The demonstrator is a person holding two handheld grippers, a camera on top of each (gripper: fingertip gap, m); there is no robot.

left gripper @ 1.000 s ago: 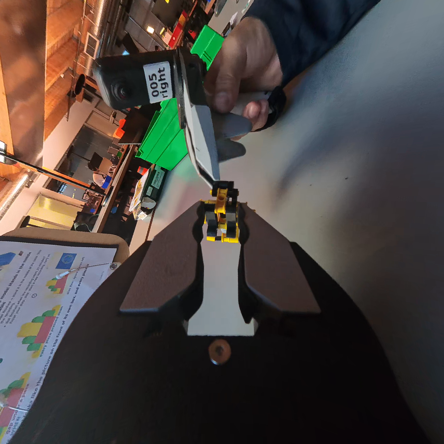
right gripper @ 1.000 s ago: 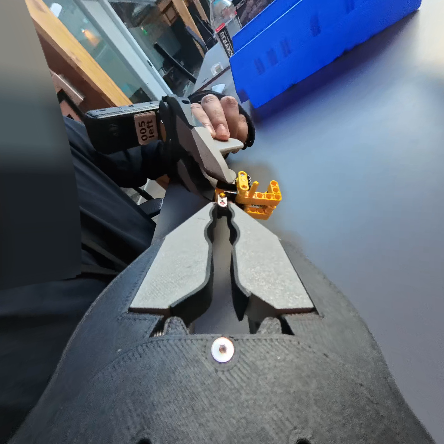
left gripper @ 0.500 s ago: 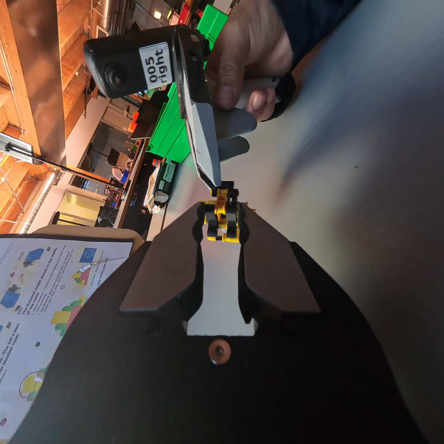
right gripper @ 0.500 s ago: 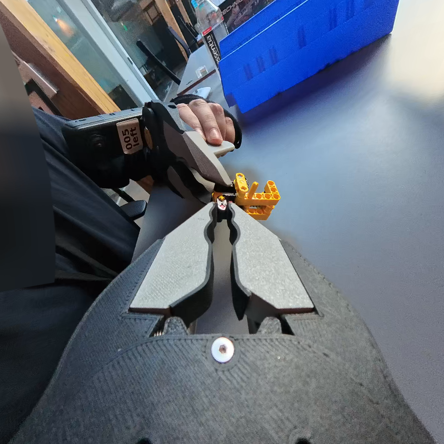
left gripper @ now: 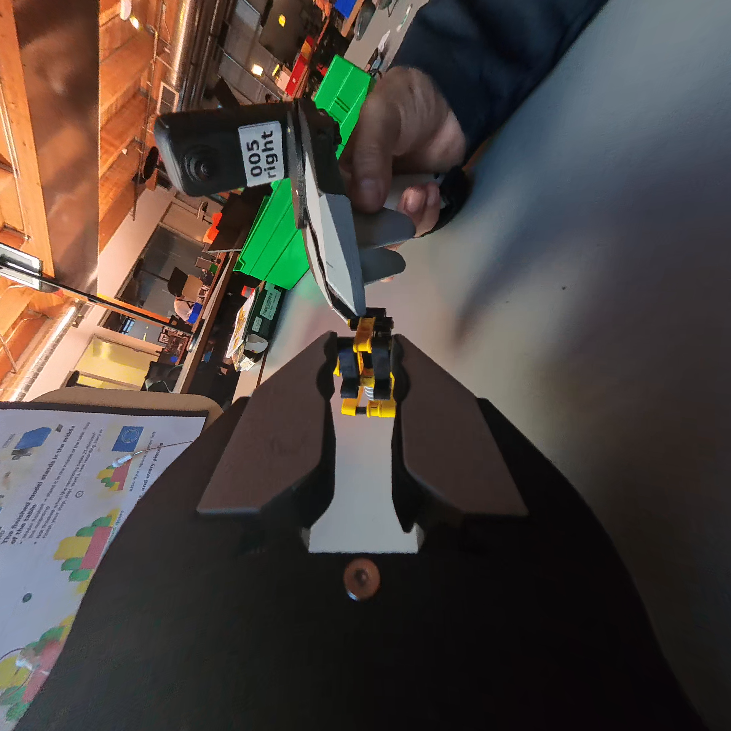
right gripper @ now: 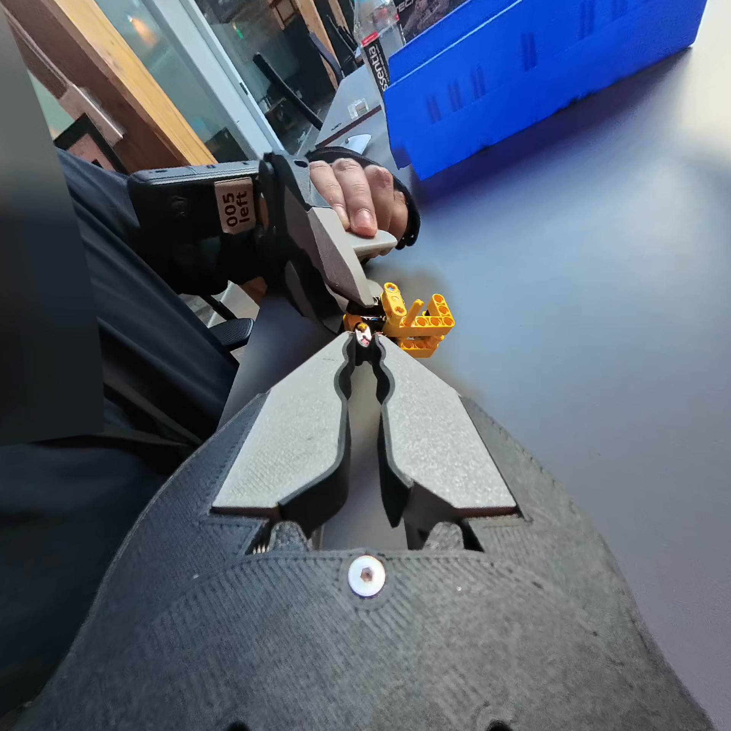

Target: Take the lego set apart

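A: Yellow and black, the lego set sits clenched between the tips of the left claw, held just above the grey surface. The claw's jaws press on the black blocks at either side of the model.

B: And the right claw?

A: It is nearly closed, pinching a small dark piece with a pale end at the near end of the lego set. In the right wrist view the yellow holed beams jut out to the right, past both claws, and nothing grips them.

B: So the step in hand looks like pulling that small piece free.

A: That is the likely reading. To do it well, the left claw should stay firm and motionless as the anchor while the right claw draws straight back along the piece's own axis. A twist would probably lever the beams loose instead.

B: Any risk?

A: The right claw's hold is right at the tips, so the piece could slip or spring away. A slow pull close to the surface would keep a dropped piece nearby. The blue bin stands well apart beyond the hands, and a printed sheet lies beside the left claw.
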